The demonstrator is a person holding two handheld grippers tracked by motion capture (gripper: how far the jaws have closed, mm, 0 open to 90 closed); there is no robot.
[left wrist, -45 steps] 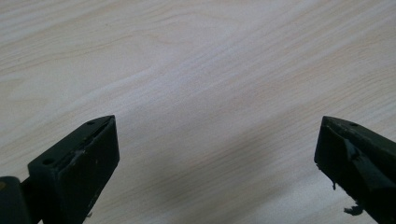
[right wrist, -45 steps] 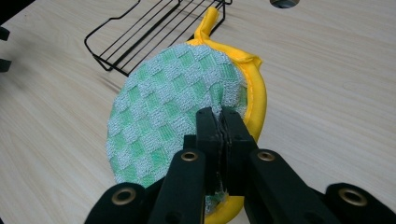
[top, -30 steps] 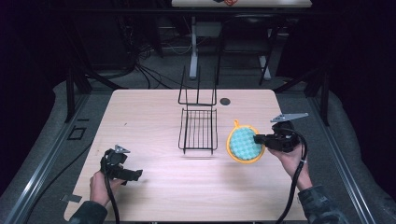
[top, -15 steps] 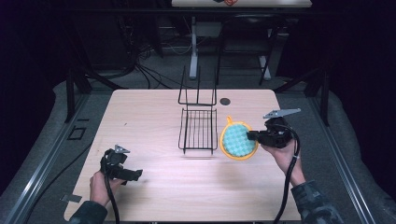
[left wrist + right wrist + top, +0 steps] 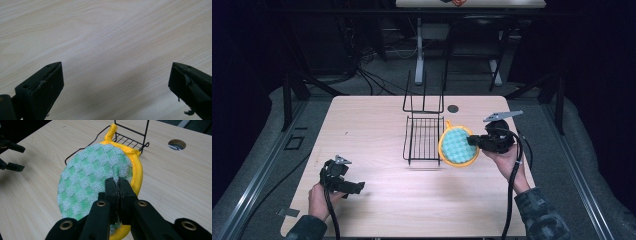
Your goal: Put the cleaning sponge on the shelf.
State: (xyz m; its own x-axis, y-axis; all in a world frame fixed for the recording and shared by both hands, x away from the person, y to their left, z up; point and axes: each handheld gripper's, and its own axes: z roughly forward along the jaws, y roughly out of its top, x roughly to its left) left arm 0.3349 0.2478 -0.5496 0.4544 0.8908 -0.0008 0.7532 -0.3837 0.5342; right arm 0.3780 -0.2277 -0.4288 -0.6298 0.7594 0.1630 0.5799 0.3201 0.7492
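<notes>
the right tool (image 5: 117, 185) has its jaws pressed together on the edge of a round pot holder (image 5: 95, 180), green-and-white checked with a yellow rim and a yellow loop at the top. in the high view the right tool (image 5: 477, 142) holds the pot holder (image 5: 457, 146) tilted on edge just beside the right side of a black wire rack (image 5: 422, 136), which stands near the middle of the pale wood counter (image 5: 377, 120). a round cable hole (image 5: 453, 108) lies behind the rack. the left tool (image 5: 353, 188), jaws spread wide with bare wood between them, sits low at the counter's near left, well apart from the rack.
</notes>
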